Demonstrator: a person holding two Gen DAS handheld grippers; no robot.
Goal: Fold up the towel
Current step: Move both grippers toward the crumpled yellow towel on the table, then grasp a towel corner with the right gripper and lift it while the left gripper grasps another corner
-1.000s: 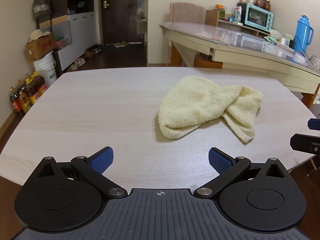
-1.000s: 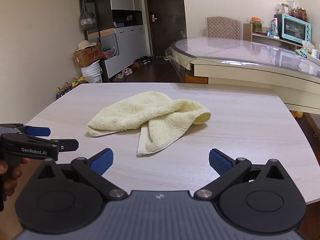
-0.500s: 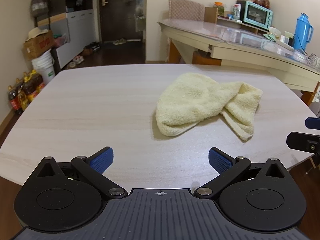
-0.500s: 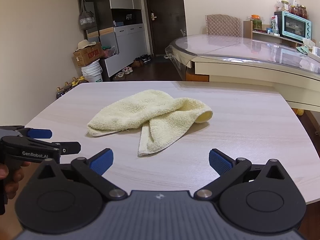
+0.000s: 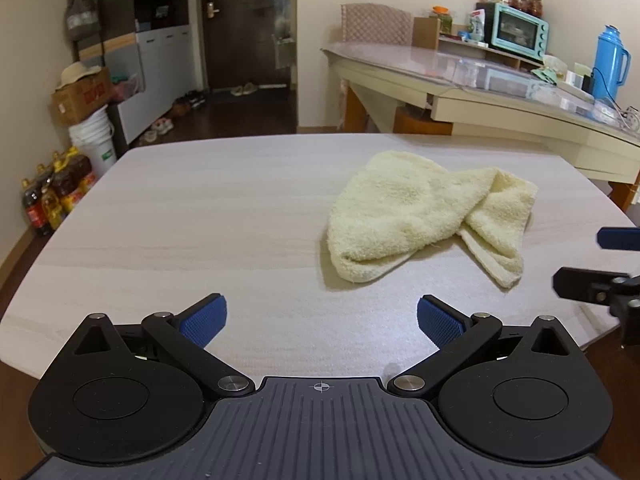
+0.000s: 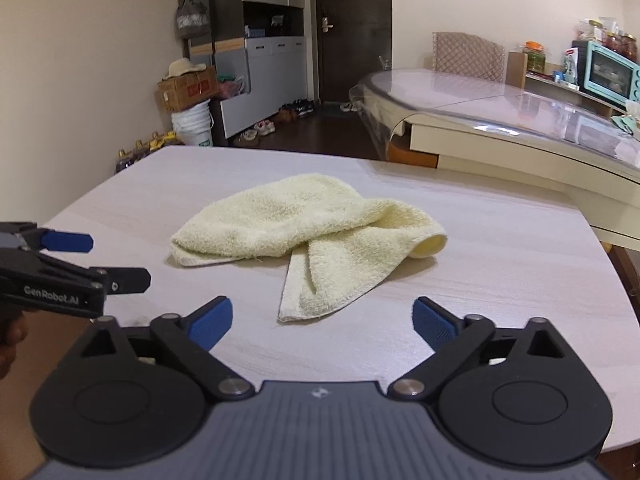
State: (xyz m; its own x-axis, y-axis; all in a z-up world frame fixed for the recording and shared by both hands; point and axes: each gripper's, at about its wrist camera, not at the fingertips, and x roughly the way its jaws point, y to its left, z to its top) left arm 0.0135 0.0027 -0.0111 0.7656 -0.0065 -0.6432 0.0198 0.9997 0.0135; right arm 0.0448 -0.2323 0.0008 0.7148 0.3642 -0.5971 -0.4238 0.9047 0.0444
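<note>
A pinch into the bunched middle of the towel [image 5: 428, 216] is risking catching two layers at once, dragging the heap across the table [image 5: 200, 208]. The towel is lying crumpled, unfolded, ahead of both claws. The left claw [image 5: 320, 318] and right claw [image 6: 322, 318] are standing apart, gripping nothing.

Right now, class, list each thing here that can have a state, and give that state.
towel: crumpled, unfolded, lying on the table
left gripper: open, empty, short of the towel
right gripper: open, empty, short of the towel
table: holding only the towel
</note>
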